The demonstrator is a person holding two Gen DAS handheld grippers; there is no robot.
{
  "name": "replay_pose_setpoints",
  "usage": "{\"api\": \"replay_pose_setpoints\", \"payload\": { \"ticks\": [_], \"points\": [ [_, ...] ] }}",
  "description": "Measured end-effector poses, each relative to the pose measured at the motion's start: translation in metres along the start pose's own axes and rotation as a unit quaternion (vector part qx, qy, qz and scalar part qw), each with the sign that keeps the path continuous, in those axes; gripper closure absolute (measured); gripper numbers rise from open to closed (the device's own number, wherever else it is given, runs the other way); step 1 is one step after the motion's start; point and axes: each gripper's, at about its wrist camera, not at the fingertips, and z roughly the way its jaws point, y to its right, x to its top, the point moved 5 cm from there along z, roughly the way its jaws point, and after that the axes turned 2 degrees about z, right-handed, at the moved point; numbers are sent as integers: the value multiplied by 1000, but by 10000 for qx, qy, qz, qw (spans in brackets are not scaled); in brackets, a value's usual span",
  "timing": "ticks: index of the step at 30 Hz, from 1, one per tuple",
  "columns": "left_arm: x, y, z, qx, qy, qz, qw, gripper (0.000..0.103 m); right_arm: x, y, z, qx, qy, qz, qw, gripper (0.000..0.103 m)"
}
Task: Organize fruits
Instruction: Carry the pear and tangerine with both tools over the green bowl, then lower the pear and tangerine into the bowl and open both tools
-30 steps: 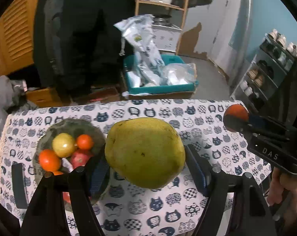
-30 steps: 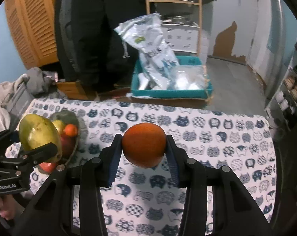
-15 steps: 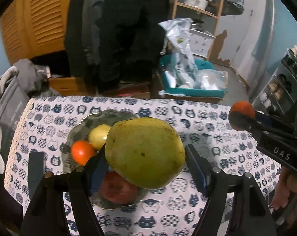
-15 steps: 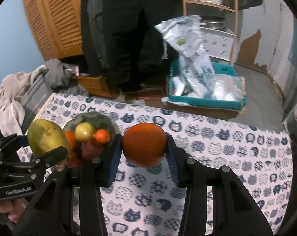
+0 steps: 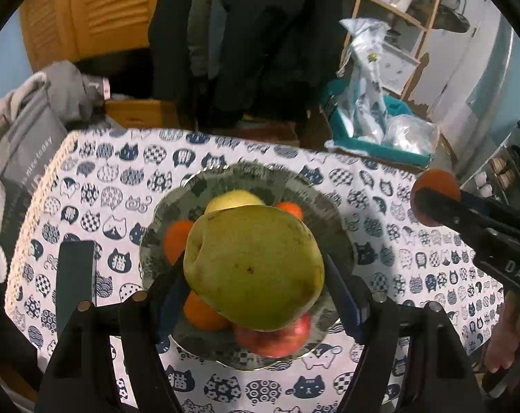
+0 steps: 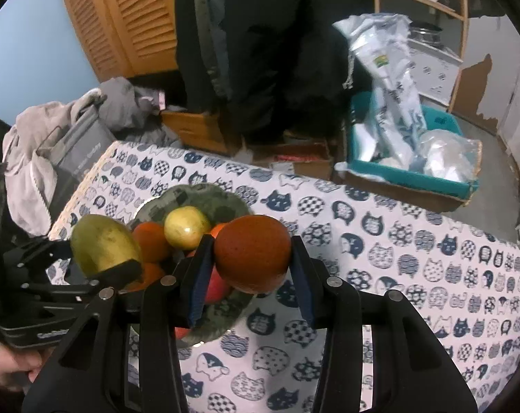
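My left gripper (image 5: 256,292) is shut on a large green-yellow pear (image 5: 253,265) and holds it right above the grey-green plate (image 5: 328,216). The plate holds a yellow fruit (image 5: 234,199), small oranges (image 5: 177,237) and a red apple (image 5: 277,339). My right gripper (image 6: 251,275) is shut on an orange (image 6: 253,253) and holds it over the plate's right edge (image 6: 222,203). The right gripper with its orange (image 5: 435,192) also shows at the right of the left wrist view. The pear (image 6: 101,244) shows at the left of the right wrist view.
The table has a cat-print cloth (image 5: 115,179). A dark flat object (image 5: 75,275) lies left of the plate. Beyond the far edge stand a person in black (image 5: 253,34), a teal bin with bags (image 5: 380,130) and cardboard boxes (image 6: 194,127). Grey clothes (image 6: 36,144) lie at the left.
Both grippers have moved left towards the plate. The pear now hangs over the plate's middle, and the orange has come to the plate's right edge.
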Motion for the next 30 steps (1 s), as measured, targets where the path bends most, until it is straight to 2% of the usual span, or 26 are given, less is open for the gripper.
{"api": "replay_pose_setpoints", "payload": {
  "ticks": [14,19,26,30],
  "points": [
    [-16,-21,42,-103,-635,-176,9978,26,-1,-19,37,54,-334,-60,9994,60],
    [-15,-25,49,-221,-678,-251,9971,25,-3,-19,44,106,-429,9,9990,60],
    [-17,-24,44,-143,-649,-134,9977,16,-5,-17,56,264,-586,172,9978,60],
    [-17,-27,36,-99,-587,-161,9981,16,-8,-16,67,328,-734,219,9965,60]
  ]
}}
